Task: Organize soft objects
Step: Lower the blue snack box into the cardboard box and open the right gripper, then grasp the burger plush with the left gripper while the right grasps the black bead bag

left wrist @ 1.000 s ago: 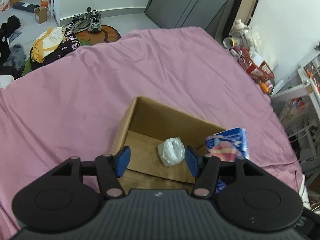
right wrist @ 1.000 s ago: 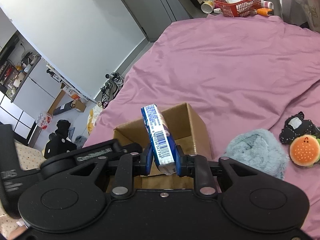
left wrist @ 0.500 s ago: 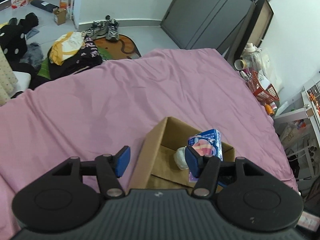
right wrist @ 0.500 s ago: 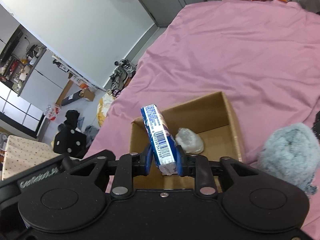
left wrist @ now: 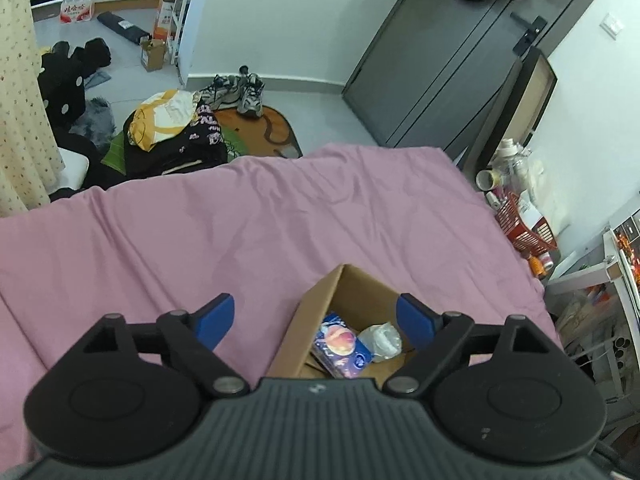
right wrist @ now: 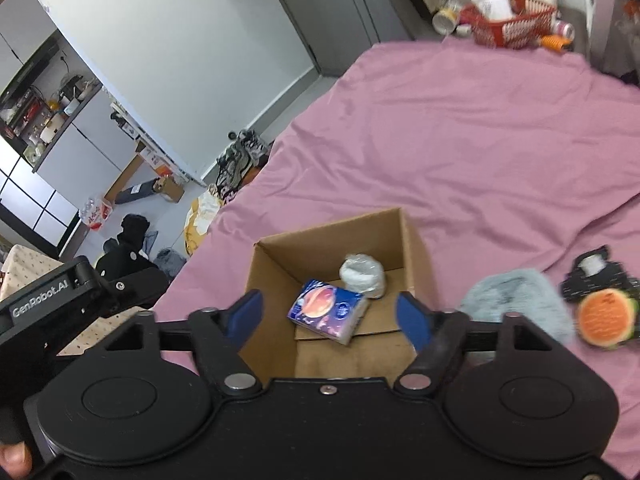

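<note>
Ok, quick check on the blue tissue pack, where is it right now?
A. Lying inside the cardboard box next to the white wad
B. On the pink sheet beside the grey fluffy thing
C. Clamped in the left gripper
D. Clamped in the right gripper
A. The blue tissue pack lies on the floor of the cardboard box beside the white wad, and the right gripper above it is open and empty.

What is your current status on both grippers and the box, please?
Left gripper open, empty. Right gripper open over cardboard box. Tissue pack and white wad inside. Grey fluffy item, burger plush on bed beside box.
</note>
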### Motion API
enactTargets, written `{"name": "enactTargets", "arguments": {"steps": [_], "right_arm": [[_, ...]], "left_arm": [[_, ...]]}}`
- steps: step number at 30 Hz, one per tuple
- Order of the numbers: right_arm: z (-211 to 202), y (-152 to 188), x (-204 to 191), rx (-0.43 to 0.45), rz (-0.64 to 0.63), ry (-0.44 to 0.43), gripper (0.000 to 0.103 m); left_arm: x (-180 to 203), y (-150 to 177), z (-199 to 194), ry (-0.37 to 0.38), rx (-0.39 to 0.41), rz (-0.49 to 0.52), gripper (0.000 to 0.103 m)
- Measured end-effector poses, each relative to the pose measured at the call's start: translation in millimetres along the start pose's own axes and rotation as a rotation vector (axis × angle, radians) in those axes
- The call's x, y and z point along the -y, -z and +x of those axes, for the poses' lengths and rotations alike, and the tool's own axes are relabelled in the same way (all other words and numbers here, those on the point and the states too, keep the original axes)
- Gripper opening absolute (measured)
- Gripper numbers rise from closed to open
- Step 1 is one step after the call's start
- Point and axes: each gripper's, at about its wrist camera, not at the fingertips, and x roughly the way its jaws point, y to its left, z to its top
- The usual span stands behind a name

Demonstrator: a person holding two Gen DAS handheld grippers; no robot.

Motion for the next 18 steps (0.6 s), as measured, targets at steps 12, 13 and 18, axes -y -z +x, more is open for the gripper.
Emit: {"name": "enactTargets", "arguments": {"steps": [12, 13, 18], "right_arm": [[-57, 3, 36, 0.078, -0.025, 0.016, 0.103], [-60, 3, 40, 0.082, -0.025, 0.021, 0.103], [-82, 6, 64, 0.102, -0.019, 0.038, 0.103]], "left_arm": [[35, 25, -30, 0.027, 0.011, 0.066, 0.087], [39, 29, -32, 0.03, 0.011, 0.074, 0.087], [64, 45, -42, -0.004, 0.032, 0.162, 0.087]]}}
